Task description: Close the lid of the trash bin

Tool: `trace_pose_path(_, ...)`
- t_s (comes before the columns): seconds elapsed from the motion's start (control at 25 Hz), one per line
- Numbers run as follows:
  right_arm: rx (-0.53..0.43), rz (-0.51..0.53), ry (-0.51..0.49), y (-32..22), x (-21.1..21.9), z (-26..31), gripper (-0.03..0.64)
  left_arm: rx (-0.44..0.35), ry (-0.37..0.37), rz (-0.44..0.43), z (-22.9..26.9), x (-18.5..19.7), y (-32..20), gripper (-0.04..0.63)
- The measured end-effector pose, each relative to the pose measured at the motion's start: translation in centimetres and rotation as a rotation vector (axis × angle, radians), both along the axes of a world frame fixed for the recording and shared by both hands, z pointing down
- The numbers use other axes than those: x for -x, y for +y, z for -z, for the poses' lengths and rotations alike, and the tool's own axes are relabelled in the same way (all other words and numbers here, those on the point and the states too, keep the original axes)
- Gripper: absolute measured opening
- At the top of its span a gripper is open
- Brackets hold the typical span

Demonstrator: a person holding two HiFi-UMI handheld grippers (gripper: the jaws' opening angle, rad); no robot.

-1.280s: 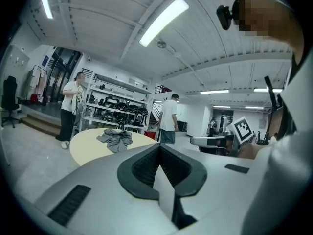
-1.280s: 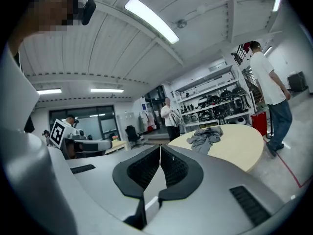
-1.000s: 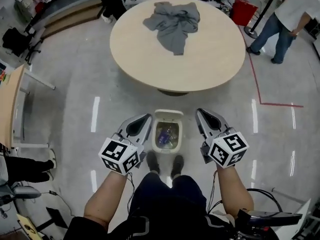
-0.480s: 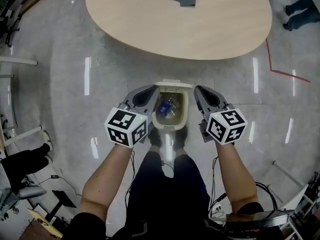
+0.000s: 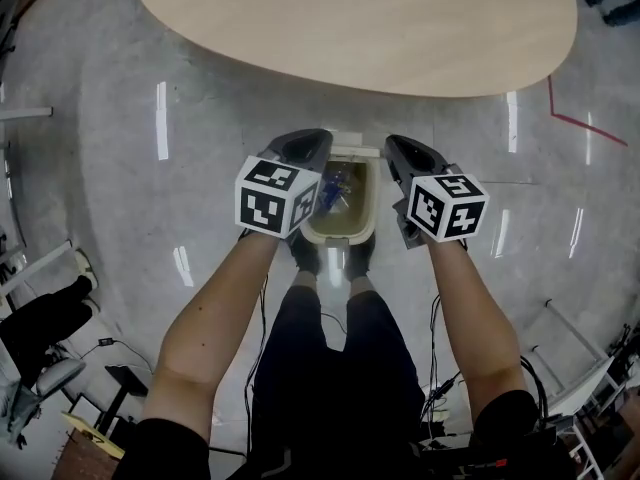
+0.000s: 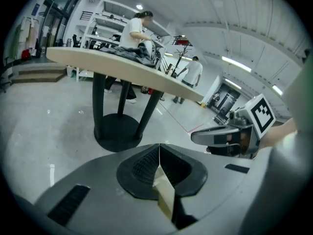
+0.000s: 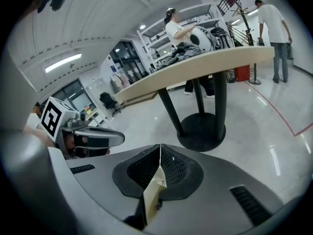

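Observation:
A small cream trash bin (image 5: 366,204) stands on the floor between the person's feet and the table, with trash showing inside. Its lid (image 5: 355,151) stands open at the far side. My left gripper (image 5: 302,154) hangs by the bin's left wall and is shut on nothing. At the bin's right wall, my right gripper (image 5: 406,158) is likewise shut and empty. In the left gripper view the jaws (image 6: 159,153) meet in a line and the right gripper (image 6: 234,135) shows beyond. The right gripper view shows its jaws (image 7: 160,153) closed and the left gripper (image 7: 85,135).
A large round beige table (image 5: 350,18) stands just beyond the bin, on a dark pedestal (image 6: 116,131) (image 7: 200,131). The person's shoes (image 5: 305,253) touch the bin's near side. Red floor tape (image 5: 575,120) lies to the right. People stand far behind the table.
Both grippers have moved forward along the bin's sides towards its far end. The head view has tipped down, so the table and bin sit higher in the picture.

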State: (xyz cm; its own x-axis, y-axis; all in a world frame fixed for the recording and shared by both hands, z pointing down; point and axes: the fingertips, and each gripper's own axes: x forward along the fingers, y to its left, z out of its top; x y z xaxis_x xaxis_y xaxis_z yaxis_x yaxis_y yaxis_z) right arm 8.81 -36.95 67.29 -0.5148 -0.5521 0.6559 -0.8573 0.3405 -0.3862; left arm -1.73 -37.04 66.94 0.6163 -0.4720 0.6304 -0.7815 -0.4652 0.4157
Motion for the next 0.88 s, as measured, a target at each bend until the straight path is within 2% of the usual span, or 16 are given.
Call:
trace_pose_path(0.12, 0.029, -0.013, -0.011, -0.1, -0.1, -1.3, 0.011, 0.036, -0.018, -0.012, -1.7, -0.1, -0.3, 0.0)
trace_pose_path(0.36, 0.062, -0.014, -0.035, 0.1, -0.1, -3.1, 0.011, 0.087, -0.007, -0.039, -3.2, -0.9, 0.4, 0.0)
trace_pose_path(0.64, 0.089, -0.028, -0.038, 0.6, -0.6, -3.9, 0.011, 0.129, 0.036, 0.022, -3.5, -0.4, 1.1, 0.0)
trace_pose_path(0.76, 0.101, -0.03, -0.051, 2.4, -0.5, -4.0, 0.011, 0.157, 0.048, 0.038, -3.8, 0.1, 3.0, 0.0)
trace_pose_path(0.88, 0.132, -0.022, -0.046, 5.6, -0.5, -5.0, 0.011, 0.199, 0.029, 0.004, -5.0, 0.0, 6.2, 0.0)
